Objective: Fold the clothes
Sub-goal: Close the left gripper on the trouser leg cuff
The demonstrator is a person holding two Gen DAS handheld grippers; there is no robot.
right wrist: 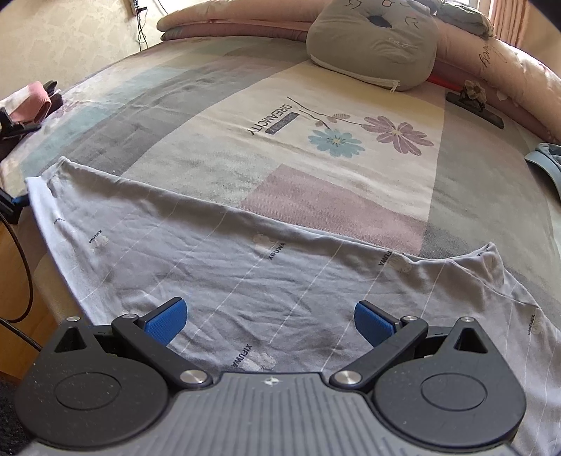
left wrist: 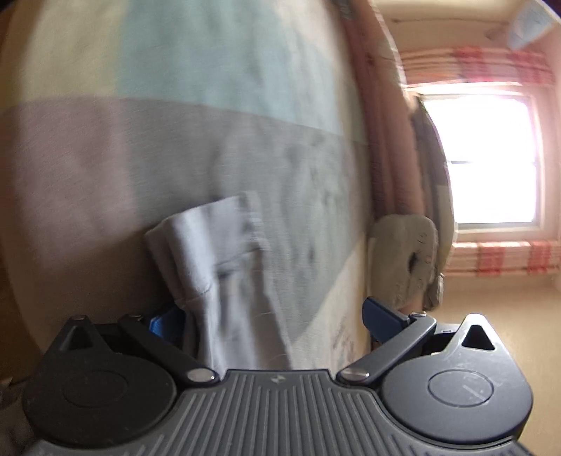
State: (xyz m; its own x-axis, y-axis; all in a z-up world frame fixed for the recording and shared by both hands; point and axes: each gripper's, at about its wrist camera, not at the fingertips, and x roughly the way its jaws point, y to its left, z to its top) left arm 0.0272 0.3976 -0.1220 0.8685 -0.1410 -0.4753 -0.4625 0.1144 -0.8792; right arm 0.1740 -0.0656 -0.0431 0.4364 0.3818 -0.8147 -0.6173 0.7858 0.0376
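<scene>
A pale grey garment (right wrist: pixel 245 266) printed with small "XIFUWA" marks and thin white lines lies spread flat across the near edge of the bed. My right gripper (right wrist: pixel 270 319) hovers just above its near part, blue pads wide apart and nothing between them. In the left wrist view, which is rolled sideways and blurred, a folded corner of the same garment (left wrist: pixel 224 252) hangs between the fingers of my left gripper (left wrist: pixel 273 319), close to the left pad (left wrist: pixel 164 322). That gripper is open. It also shows at the garment's left corner as the left gripper (right wrist: pixel 12 207).
The patchwork bedsheet (right wrist: pixel 315 140) has flowers printed on it. At the back are a grey cat pillow (right wrist: pixel 375 38), a rolled pink quilt (right wrist: pixel 245 21) and a black hair clip (right wrist: pixel 473 105). Pink clothes (right wrist: pixel 31 101) lie far left, a blue-grey garment (right wrist: pixel 547 161) far right. Cables (right wrist: pixel 21 263) hang beside the bed.
</scene>
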